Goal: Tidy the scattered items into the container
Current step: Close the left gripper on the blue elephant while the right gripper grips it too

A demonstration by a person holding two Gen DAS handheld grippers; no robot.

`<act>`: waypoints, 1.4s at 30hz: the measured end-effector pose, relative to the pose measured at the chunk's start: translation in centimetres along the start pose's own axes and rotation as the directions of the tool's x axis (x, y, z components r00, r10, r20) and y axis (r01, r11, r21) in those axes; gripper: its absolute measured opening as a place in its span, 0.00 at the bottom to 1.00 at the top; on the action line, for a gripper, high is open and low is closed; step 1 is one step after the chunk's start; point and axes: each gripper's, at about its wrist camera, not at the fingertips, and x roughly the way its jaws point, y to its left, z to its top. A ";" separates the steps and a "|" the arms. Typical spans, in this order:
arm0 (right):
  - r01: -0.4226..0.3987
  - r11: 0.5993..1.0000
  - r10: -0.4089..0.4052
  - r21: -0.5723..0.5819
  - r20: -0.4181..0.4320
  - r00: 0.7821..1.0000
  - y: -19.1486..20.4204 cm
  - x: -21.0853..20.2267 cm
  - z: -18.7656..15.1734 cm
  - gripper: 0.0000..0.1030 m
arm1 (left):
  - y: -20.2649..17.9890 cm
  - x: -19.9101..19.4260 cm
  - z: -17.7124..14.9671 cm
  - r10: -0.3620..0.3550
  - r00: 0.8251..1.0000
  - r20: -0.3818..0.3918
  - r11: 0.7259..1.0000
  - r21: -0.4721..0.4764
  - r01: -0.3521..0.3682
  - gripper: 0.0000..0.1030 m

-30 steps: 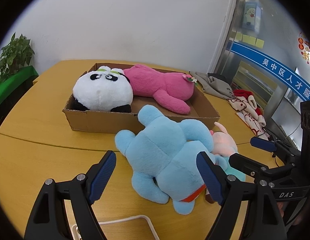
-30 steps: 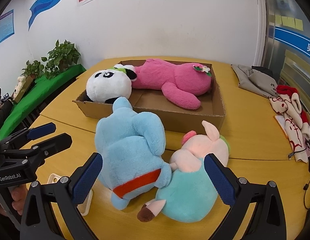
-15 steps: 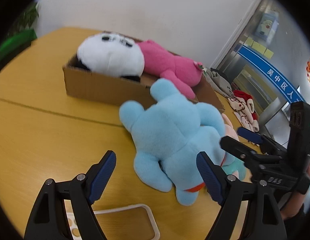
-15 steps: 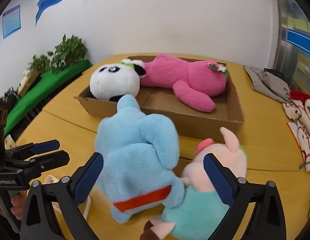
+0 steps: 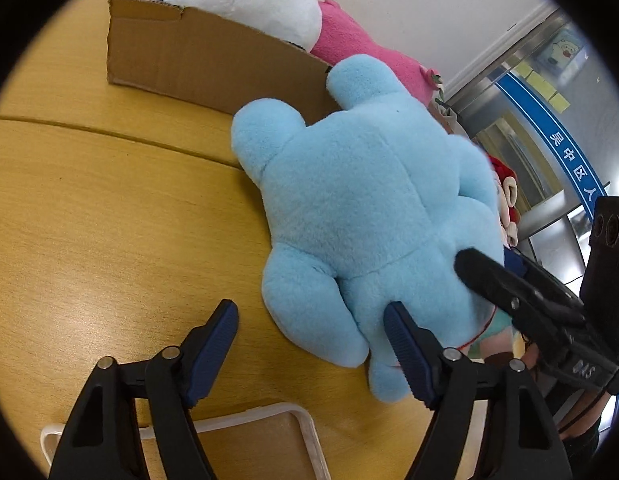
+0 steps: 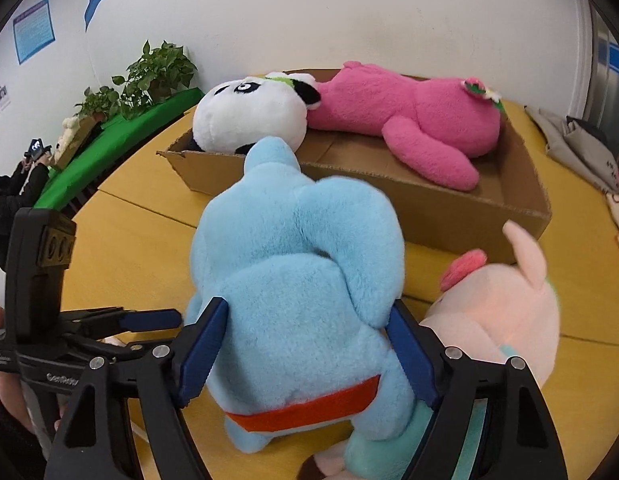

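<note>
Two tongs meet at one blue plush toy (image 6: pixel 297 296) lying on the table (image 5: pixel 89 208), against the front wall of the cardboard box (image 6: pixel 469 216). The right tongs (image 6: pixel 305 352) squeeze its body between both pads. The left tongs (image 5: pixel 309 344) are open, one pad touching a leg. The soft stuffing may slip free, or the lifted toy may drag the pig toy (image 6: pixel 497 308) pressed beside it.
</note>
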 end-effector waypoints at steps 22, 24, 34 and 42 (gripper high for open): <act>-0.285 0.958 0.287 0.036 -0.056 0.956 3.8 -0.3 -1.1 0.75 | 5.5 -5.5 0.9 0.106 0.992 0.075 0.992 -0.077 -0.100 0.46; -0.259 0.964 0.260 0.058 -0.016 0.965 2.5 -1.4 -0.4 0.79 | 5.2 -5.1 1.2 0.103 0.992 0.076 0.993 -0.070 -0.097 0.47; -0.003 1.000 0.003 0.012 0.006 1.000 0.8 -0.9 3.3 0.61 | 4.1 -2.7 2.3 0.151 0.988 0.024 0.988 -0.039 -0.150 0.50; 0.038 0.996 -0.045 -0.082 -0.083 0.996 1.5 3.2 3.3 0.50 | 2.8 -1.9 2.3 0.163 0.987 -0.003 0.987 0.010 -0.163 0.35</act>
